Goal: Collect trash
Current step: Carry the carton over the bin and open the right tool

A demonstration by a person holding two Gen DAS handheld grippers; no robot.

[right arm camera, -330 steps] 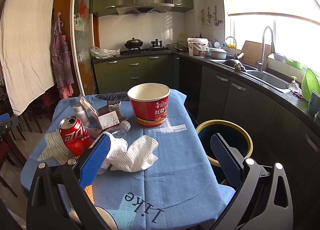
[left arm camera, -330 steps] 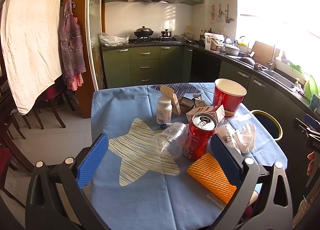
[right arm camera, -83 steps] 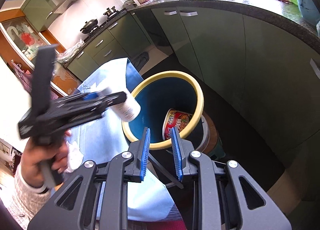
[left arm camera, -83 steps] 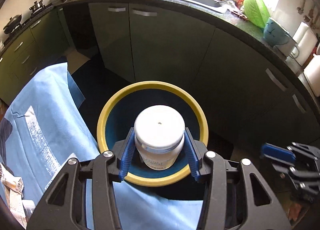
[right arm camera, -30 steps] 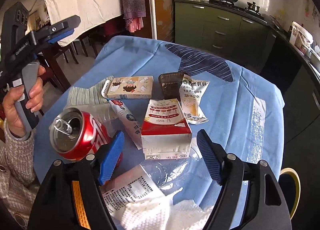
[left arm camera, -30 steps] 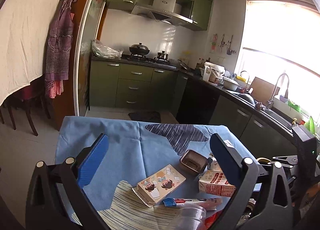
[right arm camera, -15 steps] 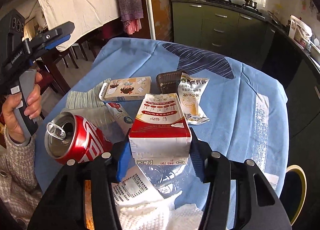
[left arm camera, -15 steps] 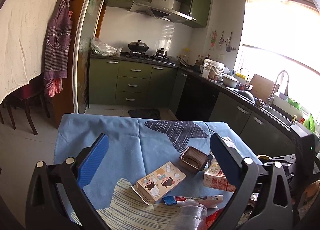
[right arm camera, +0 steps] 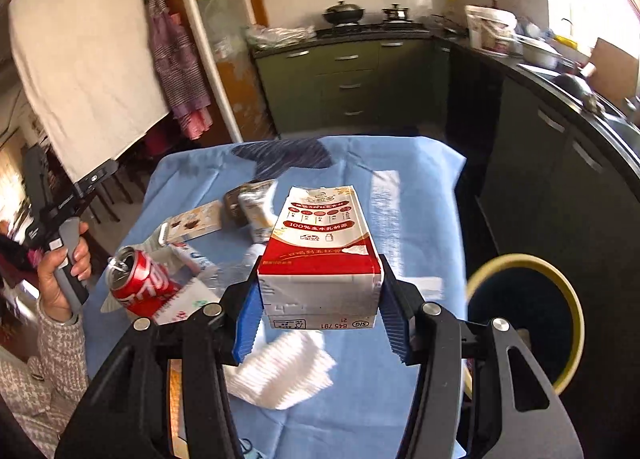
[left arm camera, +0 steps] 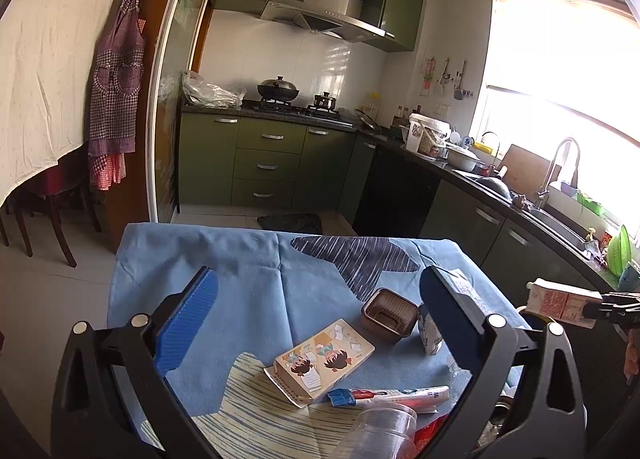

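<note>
My right claw (right arm camera: 318, 309) is clenched on the red-and-white milk carton (right arm camera: 320, 255), its blue pads pressing both sides, the carton lifted clear above the blue tablecloth (right arm camera: 416, 219) near its right edge. The yellow-rimmed dark bin (right arm camera: 524, 315) stands just beyond that edge. My left claw (left arm camera: 318, 319) hangs released and empty over the table's near edge, above the illustrated flat cardboard box (left arm camera: 320, 361).
</note>
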